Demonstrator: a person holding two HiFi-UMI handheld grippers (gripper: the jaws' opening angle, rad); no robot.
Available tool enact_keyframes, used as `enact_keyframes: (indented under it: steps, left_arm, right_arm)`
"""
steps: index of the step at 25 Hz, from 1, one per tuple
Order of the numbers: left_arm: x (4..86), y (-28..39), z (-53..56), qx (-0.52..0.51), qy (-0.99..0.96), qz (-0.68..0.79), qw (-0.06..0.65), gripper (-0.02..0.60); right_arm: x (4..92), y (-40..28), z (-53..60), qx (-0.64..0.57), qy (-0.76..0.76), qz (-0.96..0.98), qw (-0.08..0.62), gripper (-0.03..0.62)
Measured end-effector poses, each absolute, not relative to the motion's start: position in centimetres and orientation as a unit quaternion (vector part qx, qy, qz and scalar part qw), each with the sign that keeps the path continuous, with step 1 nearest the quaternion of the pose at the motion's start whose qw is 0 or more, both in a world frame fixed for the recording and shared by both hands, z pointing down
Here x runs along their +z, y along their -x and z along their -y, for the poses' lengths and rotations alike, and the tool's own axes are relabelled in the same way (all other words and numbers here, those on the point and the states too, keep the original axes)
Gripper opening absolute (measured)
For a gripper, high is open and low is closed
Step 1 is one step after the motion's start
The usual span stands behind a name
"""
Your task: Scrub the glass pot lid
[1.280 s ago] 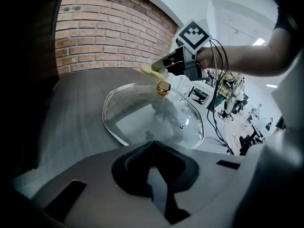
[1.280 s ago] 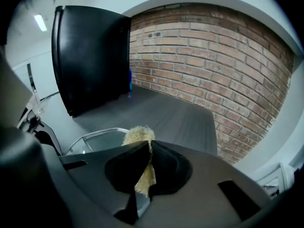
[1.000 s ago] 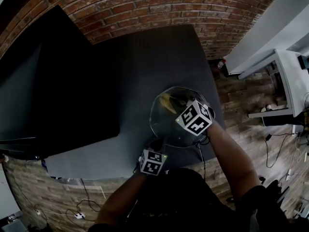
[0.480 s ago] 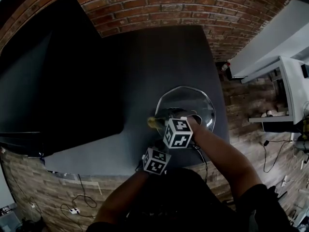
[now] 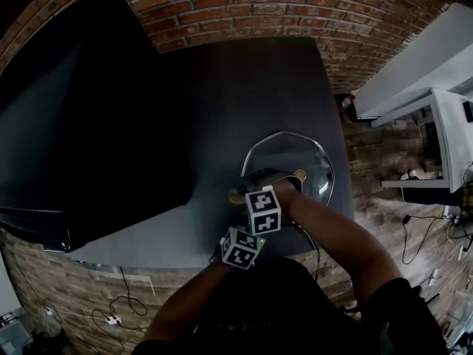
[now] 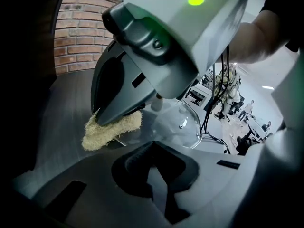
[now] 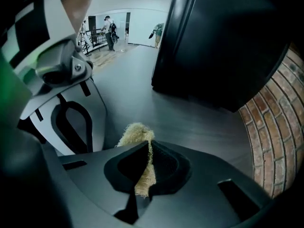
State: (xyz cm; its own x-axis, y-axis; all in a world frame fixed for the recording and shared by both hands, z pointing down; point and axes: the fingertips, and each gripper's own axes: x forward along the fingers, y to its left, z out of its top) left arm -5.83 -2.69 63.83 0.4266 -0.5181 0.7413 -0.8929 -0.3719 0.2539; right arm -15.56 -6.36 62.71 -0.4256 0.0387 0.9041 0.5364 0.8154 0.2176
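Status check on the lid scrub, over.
Left claw shut on glass lid, near rim. Right claw shut on scrub pad, pad at lid's left edge. No obstruction seen.

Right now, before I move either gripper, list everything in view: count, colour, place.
brick wall: one, red-brown, along the top of the head view
table: one, dark grey, against the brick wall
large black block: one, black, on the table's left half
glass pot lid: one, clear, over the table's right part
scrub pad: one, pale yellow, at the lid's edge
white desk: one, white, far right
left gripper: one, grey, shut on the lid's rim
right gripper: one, grey, shut on the scrub pad
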Motion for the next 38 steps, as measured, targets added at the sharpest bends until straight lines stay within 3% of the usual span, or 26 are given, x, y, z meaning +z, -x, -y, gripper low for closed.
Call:
enact_keyframes:
  steps: [23, 38]
  left_arm:
    - [63.8, 6.0, 2.6, 0.274, -0.773, 0.461, 0.339, 0.032]
    - [64.0, 6.2, 2.6, 0.277, -0.771, 0.462, 0.341, 0.032]
  right_arm:
    - [63.1, 15.2, 17.3, -0.146, 0.037, 0.815, 0.559, 0.025]
    - [62.8, 8.3, 26.4, -0.043, -0.1, 0.817, 0.567, 0.025]
